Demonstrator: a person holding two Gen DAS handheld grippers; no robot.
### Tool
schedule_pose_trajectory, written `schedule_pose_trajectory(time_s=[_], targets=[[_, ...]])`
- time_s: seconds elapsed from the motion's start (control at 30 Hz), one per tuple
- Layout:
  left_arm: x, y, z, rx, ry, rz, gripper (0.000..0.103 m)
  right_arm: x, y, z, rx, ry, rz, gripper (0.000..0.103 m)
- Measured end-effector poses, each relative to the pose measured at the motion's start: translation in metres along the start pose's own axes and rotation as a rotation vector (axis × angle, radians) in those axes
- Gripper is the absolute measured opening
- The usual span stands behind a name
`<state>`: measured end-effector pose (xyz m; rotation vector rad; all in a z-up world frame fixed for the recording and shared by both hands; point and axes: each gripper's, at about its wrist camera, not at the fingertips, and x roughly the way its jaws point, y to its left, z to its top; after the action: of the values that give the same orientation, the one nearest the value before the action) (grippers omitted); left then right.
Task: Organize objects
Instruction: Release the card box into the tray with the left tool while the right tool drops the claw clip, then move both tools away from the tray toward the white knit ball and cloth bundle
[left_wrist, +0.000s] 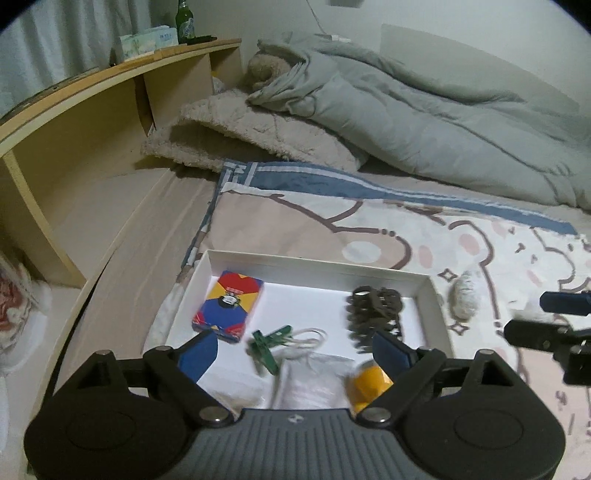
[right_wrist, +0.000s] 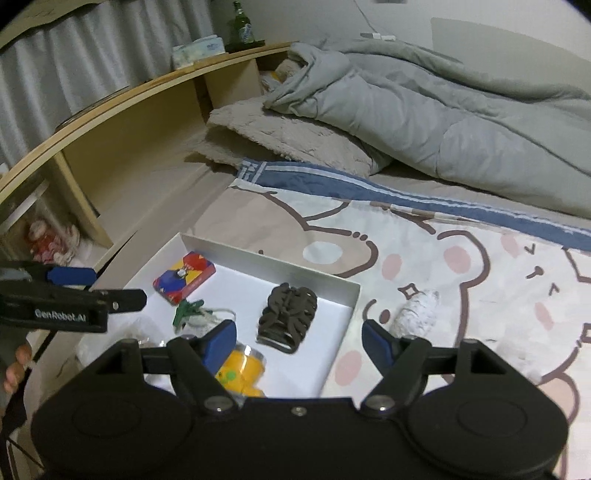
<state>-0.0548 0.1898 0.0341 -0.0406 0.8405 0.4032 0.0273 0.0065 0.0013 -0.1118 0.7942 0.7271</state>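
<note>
A shallow white box (left_wrist: 317, 264) (right_wrist: 269, 258) lies on the bear-print bedspread. Inside it are a red, blue and yellow card pack (left_wrist: 227, 306) (right_wrist: 184, 282), a green clip (left_wrist: 267, 345) (right_wrist: 188, 310) beside a white cord, a dark hair claw (left_wrist: 373, 314) (right_wrist: 288, 317), a yellow tape roll (left_wrist: 367, 387) (right_wrist: 242, 371) and a clear plastic bag (left_wrist: 314, 380). A white fluffy item (left_wrist: 463, 299) (right_wrist: 415, 314) rests on the bedspread just right of the box. My left gripper (left_wrist: 295, 350) hovers open over the box's near part. My right gripper (right_wrist: 299, 341) is open above the box's right edge, nothing between its fingers.
A grey duvet (left_wrist: 424, 122) and a beige fluffy pillow (left_wrist: 258, 136) fill the far side of the bed. A wooden headboard shelf (left_wrist: 110, 110) runs along the left, with a green bottle (left_wrist: 184, 22) and a tissue pack (left_wrist: 147, 40) on top. A hand (right_wrist: 14, 369) shows at the lower left.
</note>
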Motion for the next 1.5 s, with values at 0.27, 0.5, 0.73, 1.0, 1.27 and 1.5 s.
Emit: schedule_pose_trajectory(time_s=[0.27,0.5,0.73,1.0,1.27,1.5], targets=[[-0.034,-0.026,-0.014,-0.02,-0.029,-0.021,0.092,-0.04,-0.004,-0.016,-0.07,-0.023,-0.015,0.081],[-0.054,-0.044,-0.03,-0.009,-0.036,-0.011,0.096,-0.059,-0.013,-0.028,-0.085,-0.028,-0.021,0.082],[-0.066,-0.055,-0.051,-0.018,-0.024,0.008,0.099,-0.07,-0.021,-0.039,-0.081,-0.026,-0.015,0.085],[-0.075,-0.062,-0.069,-0.015,-0.03,0.025,0.103,-0.079,-0.026,-0.056,-0.099,-0.026,-0.01,0.1],[-0.075,-0.07,-0.088,0.017,-0.06,0.009,0.103,-0.076,-0.033,-0.066,-0.108,-0.007,-0.033,0.103],[-0.075,-0.076,-0.083,0.015,-0.065,-0.028,0.103,-0.073,-0.04,-0.07,-0.092,0.004,-0.056,0.103]])
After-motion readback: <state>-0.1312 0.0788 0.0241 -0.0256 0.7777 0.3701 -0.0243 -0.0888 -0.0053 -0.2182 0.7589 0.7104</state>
